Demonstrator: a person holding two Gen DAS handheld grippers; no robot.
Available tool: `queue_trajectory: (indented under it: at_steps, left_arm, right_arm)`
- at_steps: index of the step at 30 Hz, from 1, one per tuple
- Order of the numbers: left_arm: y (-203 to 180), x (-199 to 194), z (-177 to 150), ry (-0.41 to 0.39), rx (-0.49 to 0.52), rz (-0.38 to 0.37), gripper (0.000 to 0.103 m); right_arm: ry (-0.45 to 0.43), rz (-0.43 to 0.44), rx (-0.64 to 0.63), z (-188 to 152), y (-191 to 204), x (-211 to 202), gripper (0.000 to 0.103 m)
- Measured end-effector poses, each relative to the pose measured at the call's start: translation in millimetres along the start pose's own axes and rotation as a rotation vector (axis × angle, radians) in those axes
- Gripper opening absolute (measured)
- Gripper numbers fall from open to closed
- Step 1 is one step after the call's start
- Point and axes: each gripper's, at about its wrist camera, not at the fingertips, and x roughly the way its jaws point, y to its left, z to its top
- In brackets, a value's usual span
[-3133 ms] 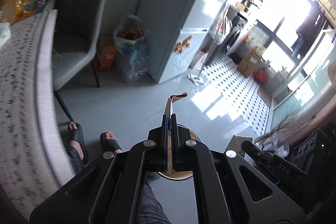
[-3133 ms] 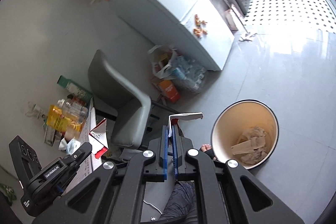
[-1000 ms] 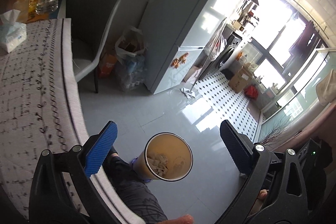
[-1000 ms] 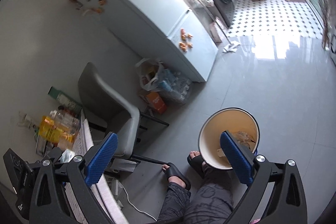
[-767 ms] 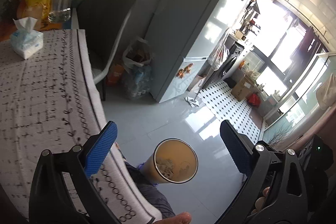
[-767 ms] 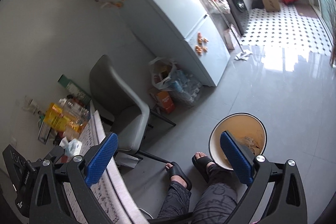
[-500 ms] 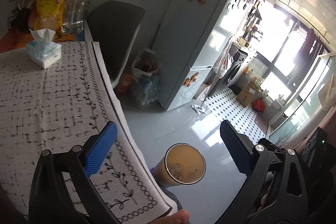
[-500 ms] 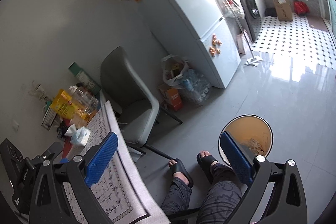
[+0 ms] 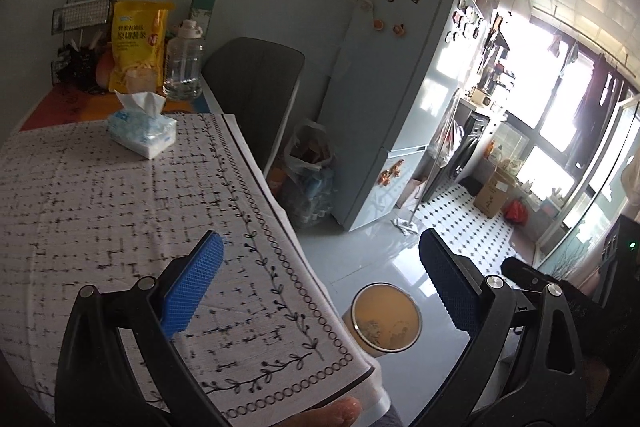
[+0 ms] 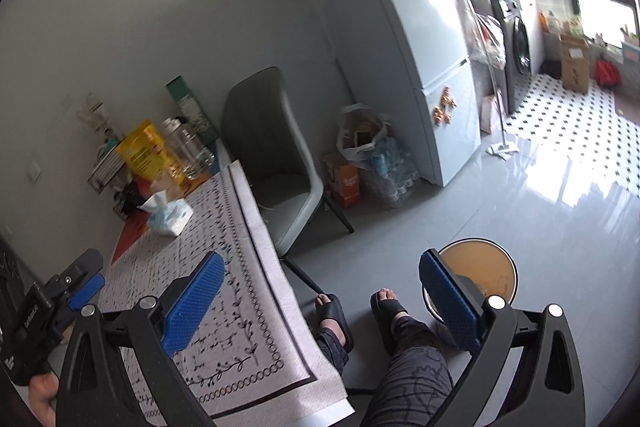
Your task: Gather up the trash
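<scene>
Blue-padded tongs: left tongs [image 9: 320,291] and right tongs [image 10: 320,301] spread wide, empty.
Next: sweep over the worktop [image 9: 100,195] ahead; bin [image 9: 386,323] sits below right.

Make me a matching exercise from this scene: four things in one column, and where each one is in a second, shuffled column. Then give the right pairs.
Things
1. tissue pack
2. waste bin
3. grey chair
4. yellow bag

Places
A. on the floor beside the person's feet
B. at the far end of the table by the wall, next to a clear bottle
C. lying on the patterned tablecloth
D. pushed up to the table's side, in front of the fridge

Pairs: 1-C, 2-A, 3-D, 4-B
</scene>
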Motion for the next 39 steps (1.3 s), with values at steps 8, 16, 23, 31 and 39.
queue_trajectory:
  at_steps: [8,16,23,31,39]
  left_arm:
    - [6.6,-37.1,-4.2,-0.042,0.025,0.046,0.097]
    - [9.2,-53.4,-3.2,-0.072,0.025,0.053,0.097]
    - [10.7,-51.6,-4.4,-0.066,0.029,0.051,0.097]
    - [16.7,-47.0,-5.1,-0.059,0.011,0.059,0.097]
    - [18.6,-43.2,-4.9,-0.049,0.007,0.058,0.097]
  right_arm:
    - [-0.012,0.053,-0.057,-6.5,22.6,-19.7,0.096]
    - [-0.021,0.077,-0.100,-8.2,34.6,-31.3,0.096]
    - [-0.015,0.083,-0.100,-10.3,38.0,-28.5,0.096]
    - [-0.003,0.072,-0.113,-11.5,42.2,-20.0,0.096]
    - [0.009,0.079,-0.113,-14.8,45.4,-12.0,0.096]
